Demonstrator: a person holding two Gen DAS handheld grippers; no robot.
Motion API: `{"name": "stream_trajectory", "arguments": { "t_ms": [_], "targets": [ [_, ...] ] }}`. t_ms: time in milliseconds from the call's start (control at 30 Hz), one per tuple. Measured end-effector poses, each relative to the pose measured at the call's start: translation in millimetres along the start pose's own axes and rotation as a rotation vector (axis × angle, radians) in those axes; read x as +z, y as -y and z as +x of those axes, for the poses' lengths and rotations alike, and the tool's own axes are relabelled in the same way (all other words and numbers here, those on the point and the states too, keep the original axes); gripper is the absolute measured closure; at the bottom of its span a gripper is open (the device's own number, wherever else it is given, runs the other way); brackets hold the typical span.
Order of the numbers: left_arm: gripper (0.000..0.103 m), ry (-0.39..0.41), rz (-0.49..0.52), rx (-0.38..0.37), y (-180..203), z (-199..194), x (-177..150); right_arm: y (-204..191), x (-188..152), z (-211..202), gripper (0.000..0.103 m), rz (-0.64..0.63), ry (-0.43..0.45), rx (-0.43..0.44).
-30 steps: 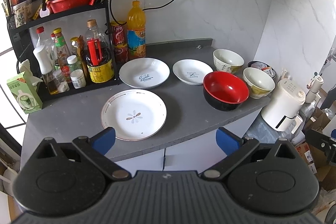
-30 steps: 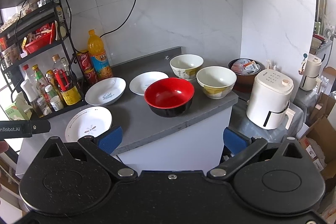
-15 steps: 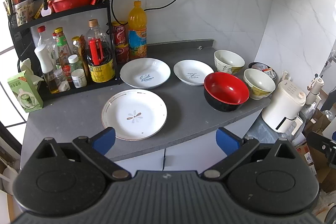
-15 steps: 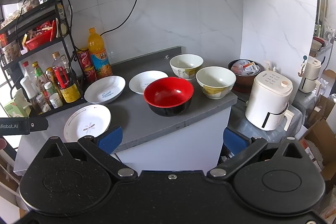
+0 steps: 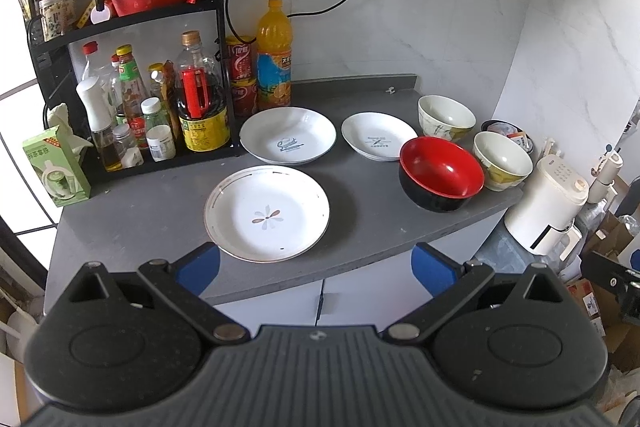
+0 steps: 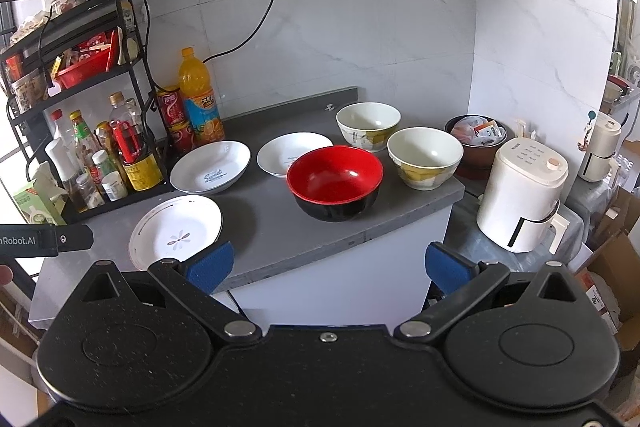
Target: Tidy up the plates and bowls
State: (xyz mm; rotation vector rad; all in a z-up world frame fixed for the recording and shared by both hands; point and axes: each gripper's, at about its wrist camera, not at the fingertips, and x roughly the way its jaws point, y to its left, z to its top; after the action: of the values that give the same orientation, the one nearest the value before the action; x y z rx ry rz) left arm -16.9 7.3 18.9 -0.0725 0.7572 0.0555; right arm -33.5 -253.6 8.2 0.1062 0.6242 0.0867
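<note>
Nothing stacked yet. My left gripper point(image 5: 316, 265) and right gripper point(image 6: 326, 267) both hang wide and empty, short of the counter point(image 5: 160, 203). Flower plate point(image 5: 267, 213) lies just ahead; two plates point(image 5: 288, 135) and three bowls point(image 6: 335, 181) sit apart beyond.

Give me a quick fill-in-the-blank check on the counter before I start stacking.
1. The counter holds ____ plates.
2. The red bowl is black on the ____.
3. The flower plate lies nearest the ____ gripper.
4. The right gripper is open and holds ____.

Missing words: three; outside; left; nothing
</note>
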Motion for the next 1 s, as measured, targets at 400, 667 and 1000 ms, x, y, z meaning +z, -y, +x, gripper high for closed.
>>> {"name": "stream_trajectory", "arguments": {
  "t_ms": [400, 667, 1000],
  "targets": [
    [0.002, -0.009, -0.014, 0.014, -5.6, 3.3, 1.7, 2.5, 3.5, 3.1, 0.0, -0.004, -0.003, -0.006],
    [0.002, -0.008, -0.006, 0.021, 2.9, 2.0, 3.4, 18.3, 5.4, 6.2, 0.0, 0.014, -0.008, 0.0],
    [0.002, -0.036, 0.013, 0.026, 25.6, 8.4, 3.4, 48.7, 6.1, 16.7, 0.0, 0.025, -0.025, -0.008]
  ]
}}
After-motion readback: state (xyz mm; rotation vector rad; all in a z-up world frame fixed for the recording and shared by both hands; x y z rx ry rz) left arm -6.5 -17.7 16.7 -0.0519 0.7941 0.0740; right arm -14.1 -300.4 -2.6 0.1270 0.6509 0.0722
